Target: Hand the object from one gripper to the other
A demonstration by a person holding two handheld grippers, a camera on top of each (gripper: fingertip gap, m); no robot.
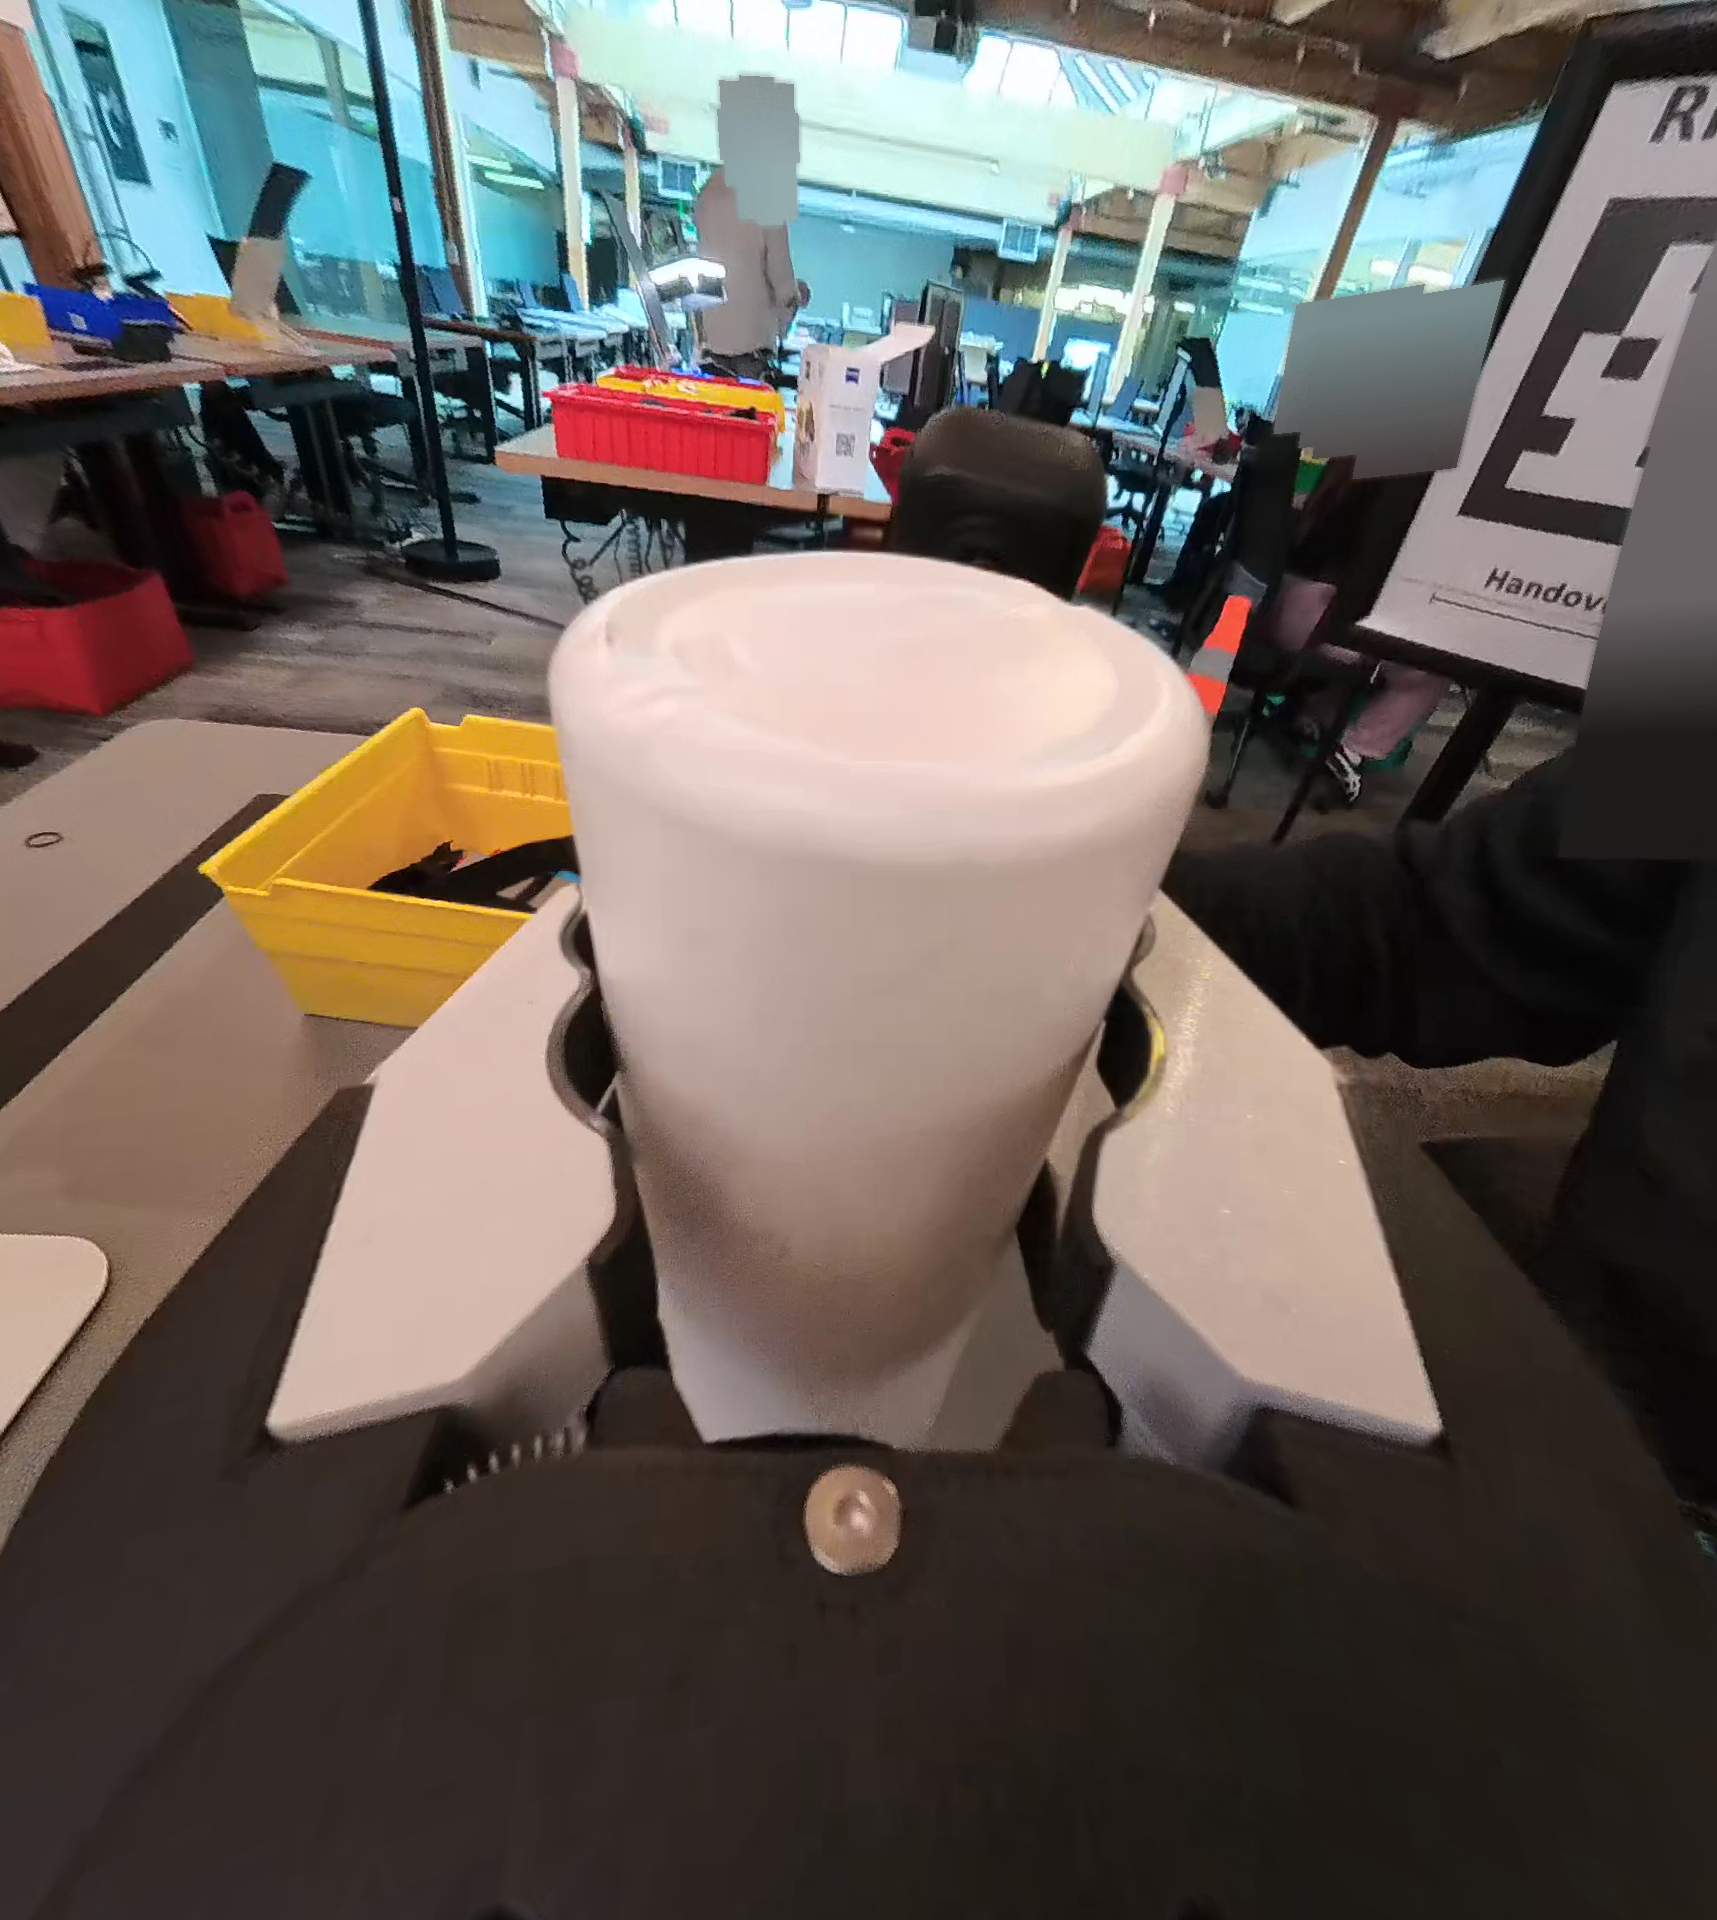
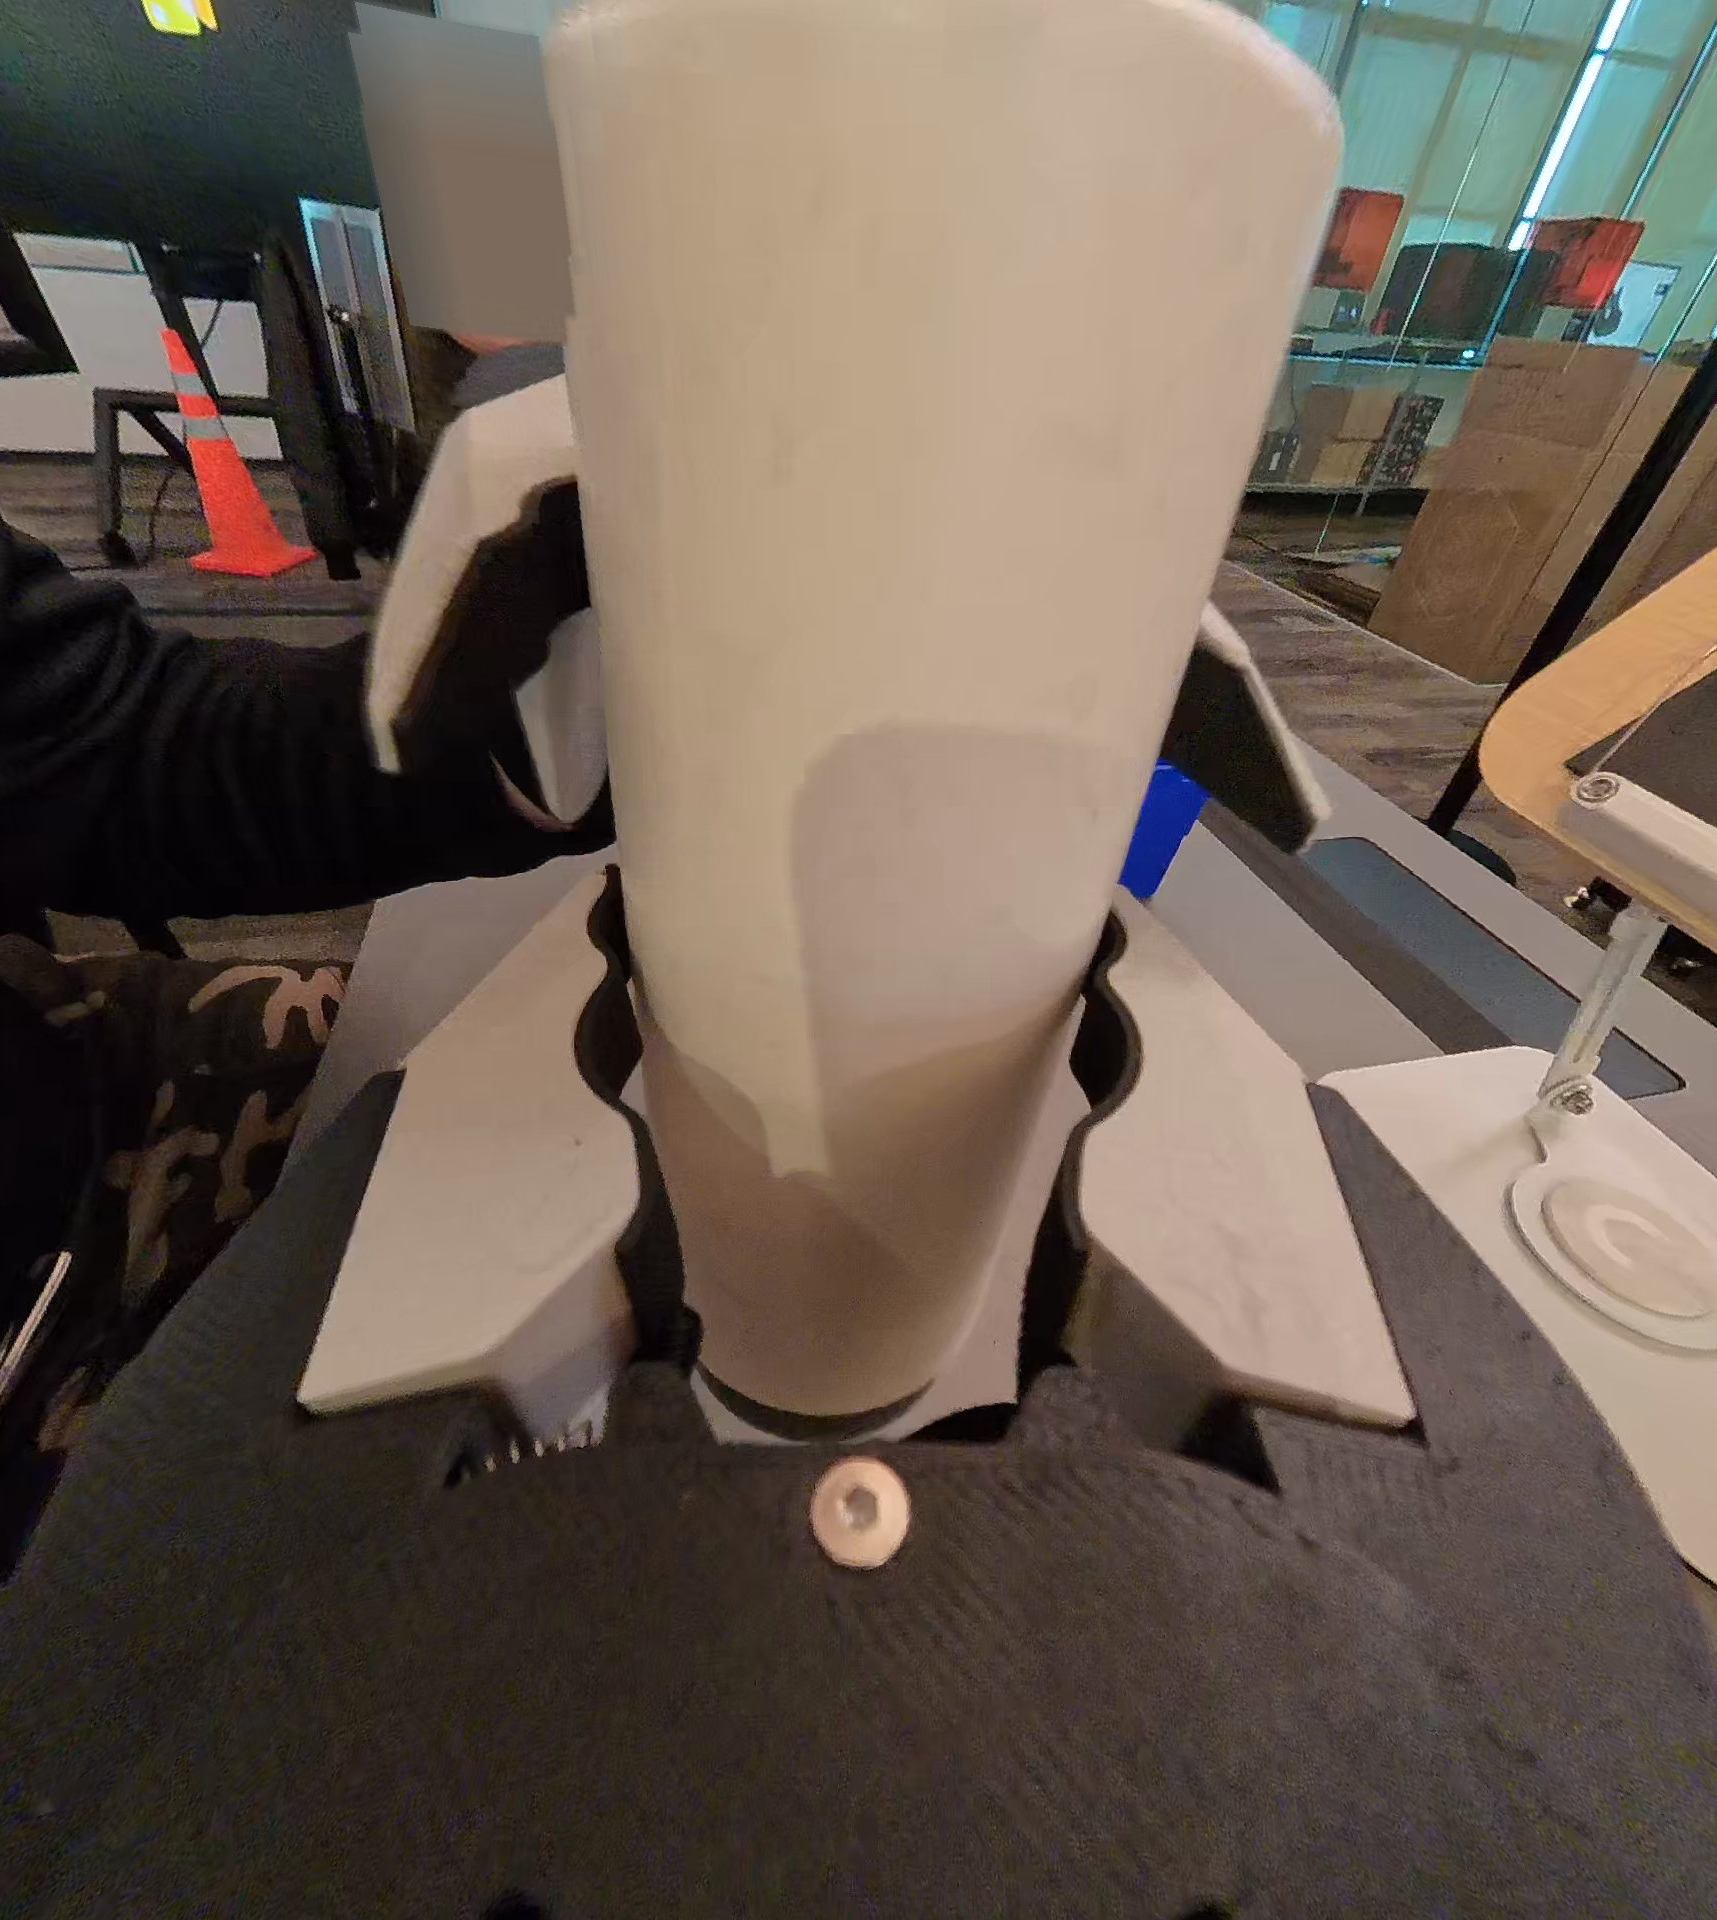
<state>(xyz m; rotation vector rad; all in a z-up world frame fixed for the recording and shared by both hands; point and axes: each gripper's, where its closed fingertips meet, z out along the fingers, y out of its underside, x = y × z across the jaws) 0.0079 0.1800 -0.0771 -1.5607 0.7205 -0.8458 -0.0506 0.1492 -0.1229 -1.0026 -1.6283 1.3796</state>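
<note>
both ends gripped now: the left gripper (image 1: pixel 859 997) and right gripper (image 2: pixel 859 997) each clamp the white cylinder (image 2: pixel 927 520), sharing its weight so neither release drops it.

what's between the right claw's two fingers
A white cylinder fills the gap between the right claw's fingers, shown in the right wrist view. Farther up the cylinder, the left claw flanks it too.
</note>
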